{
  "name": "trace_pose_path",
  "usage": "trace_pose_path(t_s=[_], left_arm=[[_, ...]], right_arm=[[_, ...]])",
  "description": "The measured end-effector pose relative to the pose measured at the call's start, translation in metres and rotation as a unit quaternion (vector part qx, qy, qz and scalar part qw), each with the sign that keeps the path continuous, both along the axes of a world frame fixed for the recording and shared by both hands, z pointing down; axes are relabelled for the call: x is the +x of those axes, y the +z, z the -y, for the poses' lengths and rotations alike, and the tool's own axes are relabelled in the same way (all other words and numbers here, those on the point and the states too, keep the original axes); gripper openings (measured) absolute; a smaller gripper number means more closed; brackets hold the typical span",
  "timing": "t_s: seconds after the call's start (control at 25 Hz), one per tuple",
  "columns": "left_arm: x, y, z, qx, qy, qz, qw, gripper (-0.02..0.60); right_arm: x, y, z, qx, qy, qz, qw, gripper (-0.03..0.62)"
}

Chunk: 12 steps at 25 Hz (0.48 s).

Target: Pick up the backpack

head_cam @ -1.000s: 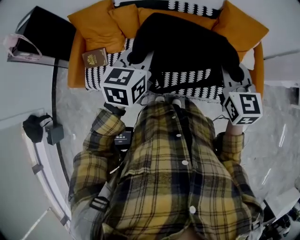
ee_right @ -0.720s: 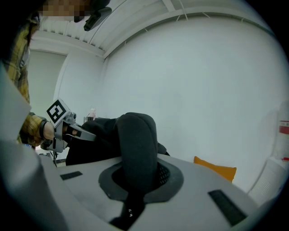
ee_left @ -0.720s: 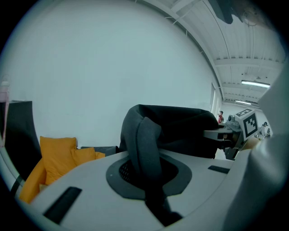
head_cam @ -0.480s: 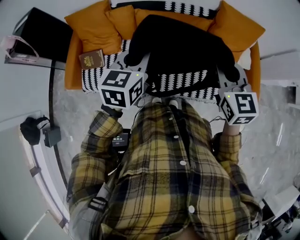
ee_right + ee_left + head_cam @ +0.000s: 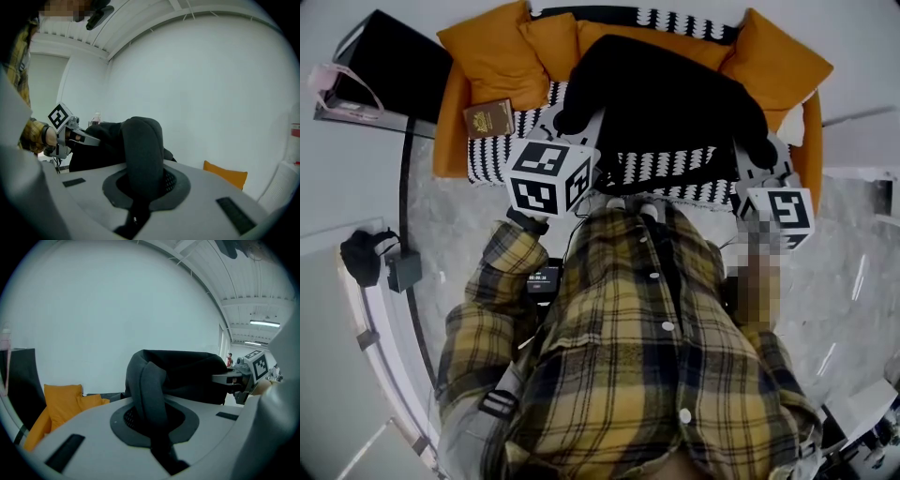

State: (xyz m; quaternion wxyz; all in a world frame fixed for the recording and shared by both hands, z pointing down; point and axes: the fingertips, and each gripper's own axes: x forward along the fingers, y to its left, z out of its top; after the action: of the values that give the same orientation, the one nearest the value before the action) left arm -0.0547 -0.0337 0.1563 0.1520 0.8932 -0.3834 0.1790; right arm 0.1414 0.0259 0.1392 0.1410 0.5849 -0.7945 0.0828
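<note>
Left fingers [image 5: 79, 427]: closed down to a narrow slot, pinching a dark padded strap [image 5: 150, 385] that rises between them and folds over towards the bag.
Right fingers [image 5: 211, 197]: likewise nearly together, clamped on the other strap [image 5: 140, 150], which arches up out of the slot (a thick, rounded loop).
Holder: a person in a yellow plaid shirt [image 5: 647, 356], one gripper in each hand, with the marker cubes [image 5: 548, 175] at chest level in the head view.
Backpack [image 5: 666, 94]: black, slung between the two grippers by its straps. It sits just ahead of the person and over the seat of the sofa. Whether its underside rests on the seat cannot be told.
Across the bag: each gripper view shows the opposite gripper at the far side of the backpack, and the right gripper [image 5: 243, 376] appears in the left gripper view at about the bag's own height.
Blanket [image 5: 666, 171]: black-and-white patterned, spread on the sofa seat beneath the backpack.
Booklet [image 5: 489, 117]: small and brown, lying on the blanket's left end, apart from the bag.
Sofa [image 5: 492, 56]: orange, with loose cushions at both back corners.
Floor [image 5: 469, 225]: pale and marbled, in front of the sofa.
Case [image 5: 394, 61]: a black box beside the sofa's left arm.
</note>
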Motion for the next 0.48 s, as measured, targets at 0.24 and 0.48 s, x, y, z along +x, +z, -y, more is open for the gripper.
trace_pose_path(t_s=[0.24, 0.48], left_arm=[[-0.006, 0.002, -0.003, 0.0, 0.0, 0.0, 1.0, 0.035], [-0.01, 0.007, -0.006, -0.007, -0.001, 0.004, 1.0, 0.035]], right_arm=[[-0.007, 0.003, -0.003, -0.002, 0.0, 0.002, 1.0, 0.028], [-0.011, 0.008, -0.005, -0.01, -0.002, 0.003, 1.0, 0.028]])
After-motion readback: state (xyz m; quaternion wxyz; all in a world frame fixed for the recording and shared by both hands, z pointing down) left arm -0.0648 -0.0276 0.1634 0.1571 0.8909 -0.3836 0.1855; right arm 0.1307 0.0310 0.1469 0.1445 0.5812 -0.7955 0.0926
